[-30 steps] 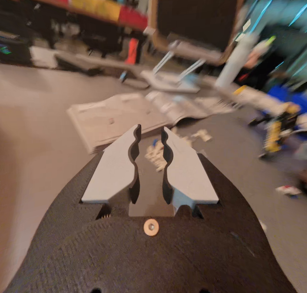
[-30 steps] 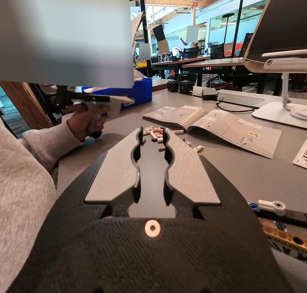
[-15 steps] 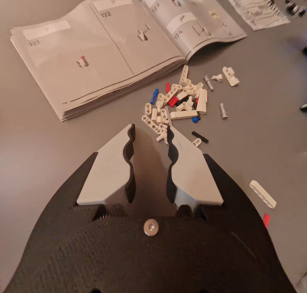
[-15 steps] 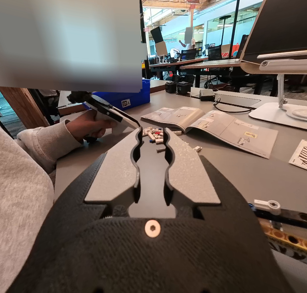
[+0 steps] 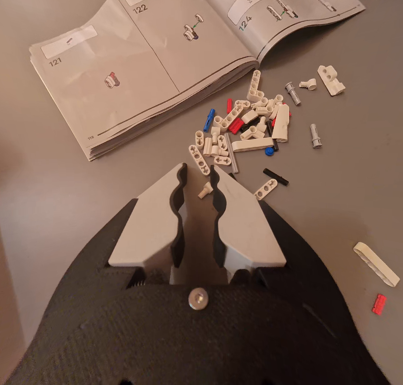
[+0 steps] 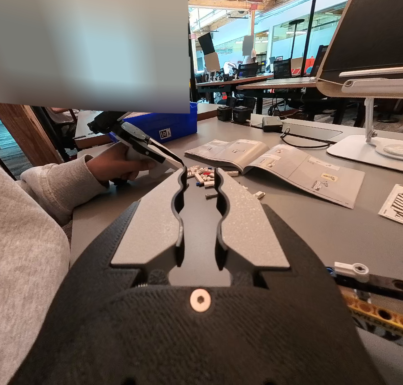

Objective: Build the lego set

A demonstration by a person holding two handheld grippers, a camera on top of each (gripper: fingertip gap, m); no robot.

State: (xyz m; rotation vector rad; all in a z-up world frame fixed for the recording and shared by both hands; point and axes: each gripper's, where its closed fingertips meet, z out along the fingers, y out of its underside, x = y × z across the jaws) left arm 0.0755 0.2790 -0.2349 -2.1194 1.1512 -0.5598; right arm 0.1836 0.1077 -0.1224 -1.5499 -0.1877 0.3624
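A pile of small white, red, blue and black lego pieces (image 5: pixel 242 126) lies on the grey table below an open instruction booklet (image 5: pixel 135 69). My left gripper (image 5: pixel 198 167) is open and empty, tilted down with its tips at the near edge of the pile; a small white connector (image 5: pixel 205 192) lies between its fingers. My right gripper (image 6: pixel 200 171) is open and empty, held low over the table some way back from the pile (image 6: pixel 202 174). The left gripper (image 6: pixel 150 152), in a hand, shows in the right wrist view. A partly built black and yellow model (image 6: pixel 375 298) sits beside the right gripper.
A white beam (image 5: pixel 376 263) and a red piece (image 5: pixel 379 304) lie apart at the right. A blue bin (image 6: pixel 165 123), a monitor stand (image 6: pixel 368 147), a cable (image 6: pixel 305 139) and a sticker sheet (image 6: pixel 392 202) are on the table. A grey sleeve (image 6: pixel 32 211) is at the left. The red piece (image 5: pixel 379 304) is about 15 centimetres from both grippers' fingertips.
My left gripper swung down from a level view and moved closer to the pile of pieces. The right gripper has hardly moved.
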